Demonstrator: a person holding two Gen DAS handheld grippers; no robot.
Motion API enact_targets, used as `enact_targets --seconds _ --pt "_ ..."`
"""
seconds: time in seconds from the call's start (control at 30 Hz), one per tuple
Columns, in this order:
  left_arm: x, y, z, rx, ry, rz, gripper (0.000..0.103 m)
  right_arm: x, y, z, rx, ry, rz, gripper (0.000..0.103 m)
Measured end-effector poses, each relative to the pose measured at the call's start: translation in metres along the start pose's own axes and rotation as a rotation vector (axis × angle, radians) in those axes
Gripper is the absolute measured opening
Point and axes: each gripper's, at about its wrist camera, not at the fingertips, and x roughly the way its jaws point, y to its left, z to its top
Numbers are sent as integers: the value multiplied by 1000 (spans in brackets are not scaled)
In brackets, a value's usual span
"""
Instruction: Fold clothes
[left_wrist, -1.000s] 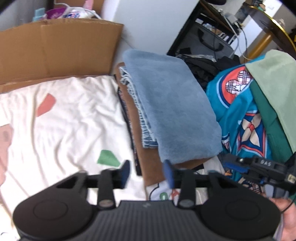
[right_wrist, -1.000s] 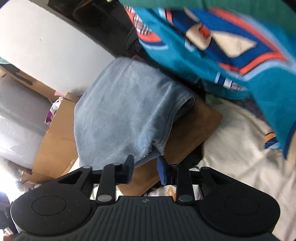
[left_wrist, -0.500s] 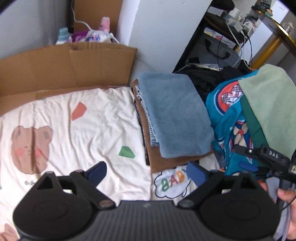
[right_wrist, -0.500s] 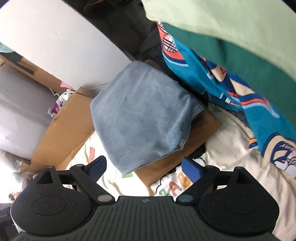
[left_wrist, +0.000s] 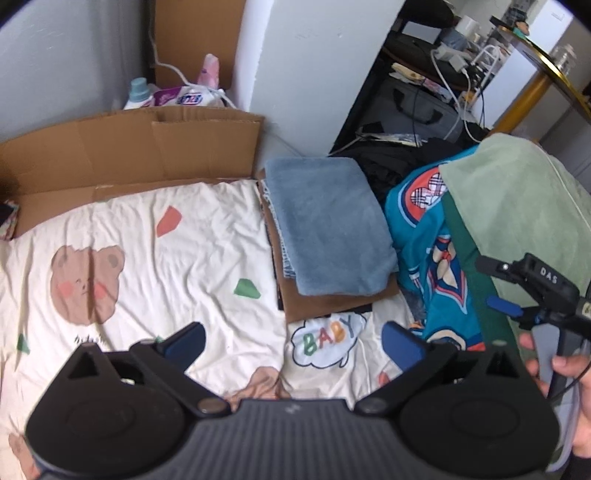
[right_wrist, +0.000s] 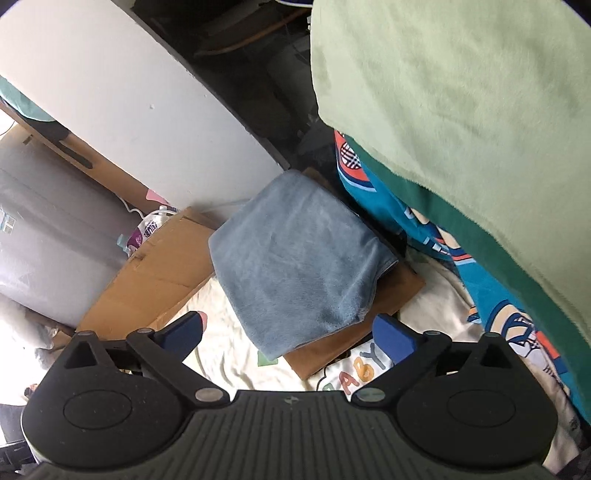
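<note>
Both grippers hang above a bed sheet (left_wrist: 155, 236) printed with bears. The left gripper (left_wrist: 291, 341) and right gripper (right_wrist: 288, 334) have just been opening; their blue fingers (left_wrist: 400, 343) stand wide apart with nothing between them. A folded blue towel (left_wrist: 328, 225) lies on a stack of folded clothes (left_wrist: 332, 301) at the sheet's far edge, beside a heap of unfolded clothes (left_wrist: 509, 206).

Folded blue towel (left_wrist: 328, 225) lies flat atop folded brown garment (left_wrist: 332, 301); unfolded clothes pile (left_wrist: 436, 258) just beside.
</note>
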Motion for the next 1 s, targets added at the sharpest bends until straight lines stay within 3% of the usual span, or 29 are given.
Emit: enact_targets --seconds 0.13,0.23,0.47,1.0 --pt "-23 4 -9 -18 -20 18 103 -14 6 -2 3 11 -9 103" --pt "-46 13 -13 -46 -65 64 103 -19 11 -3 41 74 9 103" --pt "-97 30 -25 -113 -135 136 103 -44 44 -4 -2 97 26 103" --pt "-225 69 -93 -204 -237 220 103 -122 129 -22 -215 115 170 103"
